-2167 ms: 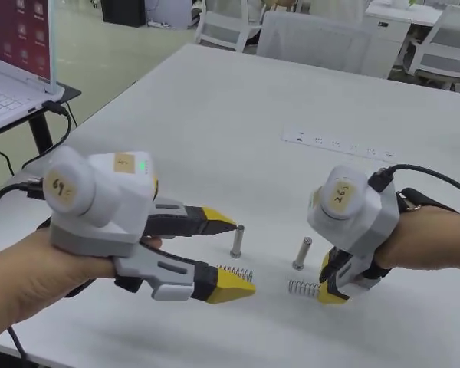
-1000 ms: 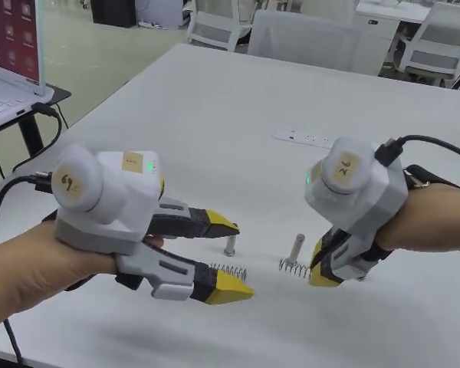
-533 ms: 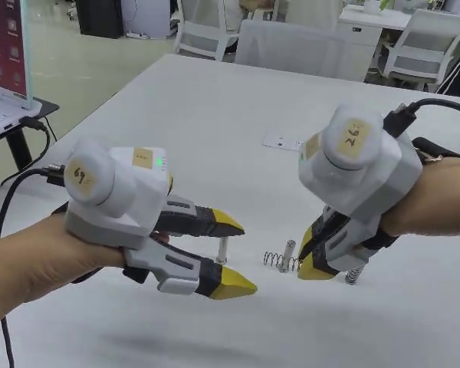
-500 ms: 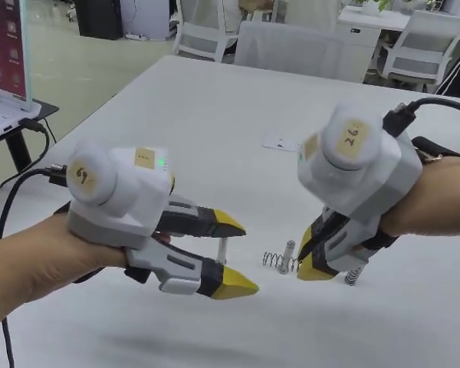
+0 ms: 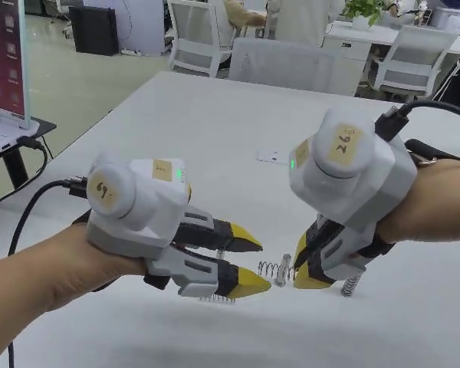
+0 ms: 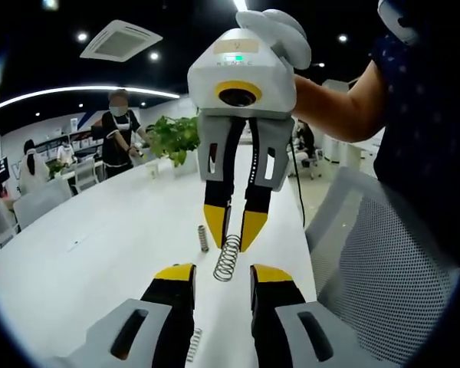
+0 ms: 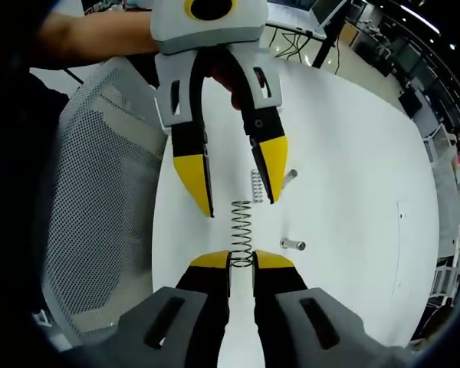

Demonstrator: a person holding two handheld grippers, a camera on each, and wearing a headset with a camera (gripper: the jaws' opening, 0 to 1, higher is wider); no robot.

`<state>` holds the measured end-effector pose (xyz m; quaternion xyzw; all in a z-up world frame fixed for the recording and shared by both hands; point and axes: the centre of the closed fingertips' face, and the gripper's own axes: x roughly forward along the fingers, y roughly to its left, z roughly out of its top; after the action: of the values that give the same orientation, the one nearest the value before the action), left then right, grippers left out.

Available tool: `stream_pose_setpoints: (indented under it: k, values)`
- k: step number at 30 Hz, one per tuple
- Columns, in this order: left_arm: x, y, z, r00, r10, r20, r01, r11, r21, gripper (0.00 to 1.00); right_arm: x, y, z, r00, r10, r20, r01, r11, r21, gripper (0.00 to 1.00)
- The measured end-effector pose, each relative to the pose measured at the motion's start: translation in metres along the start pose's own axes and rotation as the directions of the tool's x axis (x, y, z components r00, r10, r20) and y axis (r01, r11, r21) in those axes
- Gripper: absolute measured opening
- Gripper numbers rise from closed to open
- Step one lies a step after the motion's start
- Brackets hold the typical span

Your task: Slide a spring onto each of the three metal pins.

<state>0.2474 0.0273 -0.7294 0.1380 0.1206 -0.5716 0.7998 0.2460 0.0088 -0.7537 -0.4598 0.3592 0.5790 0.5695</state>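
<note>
My right gripper (image 5: 297, 279) is shut on one end of a spring (image 5: 270, 269) and holds it level just above the white table (image 5: 215, 123). The spring's free end points at my left gripper (image 5: 254, 262), which is open with its yellow tips either side of that end. In the right gripper view the spring (image 7: 241, 222) runs from my shut right gripper (image 7: 242, 261) up toward the open left gripper (image 7: 238, 190). One short metal pin (image 5: 284, 266) stands beside the held spring. Two pins (image 7: 293, 244) (image 7: 289, 176) show past the jaws.
A second spring (image 5: 217, 297) lies on the table under the left gripper. Right of the right gripper, a third spring (image 5: 351, 285) stands up from the table; whether it sits on a pin I cannot tell. A white power strip (image 5: 274, 156) lies farther back, with office chairs behind it.
The right gripper has carried its spring off the table and leftward toward the left gripper. The left gripper has come right, so its open tips now flank the spring's free end.
</note>
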Motion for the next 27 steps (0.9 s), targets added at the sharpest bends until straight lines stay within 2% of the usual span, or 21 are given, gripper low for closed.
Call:
stream_pose_setpoints:
  k: [13,21,27]
  values:
    - [0.0061,-0.0072,0.0016,0.9996,-0.025,0.012,0.025,0.999,0.039,0.09,-0.0027,0.0031,0.0006,1.0,-0.005,-0.006,0.005,1.0,-0.018,0.08]
    - [0.0086,-0.0078,-0.003,0.9996,-0.028,-0.001,0.028,0.998,0.058,0.04,-0.003,0.0041,-0.0002,1.0,-0.003,-0.009,0.003,1.0,-0.024,0.08]
    - [0.009,-0.0083,-0.0062,0.9995,-0.028,-0.014,0.029,0.997,0.07,0.03,-0.0043,0.0039,0.0012,1.0,-0.005,-0.004,0.004,1.0,-0.027,0.08]
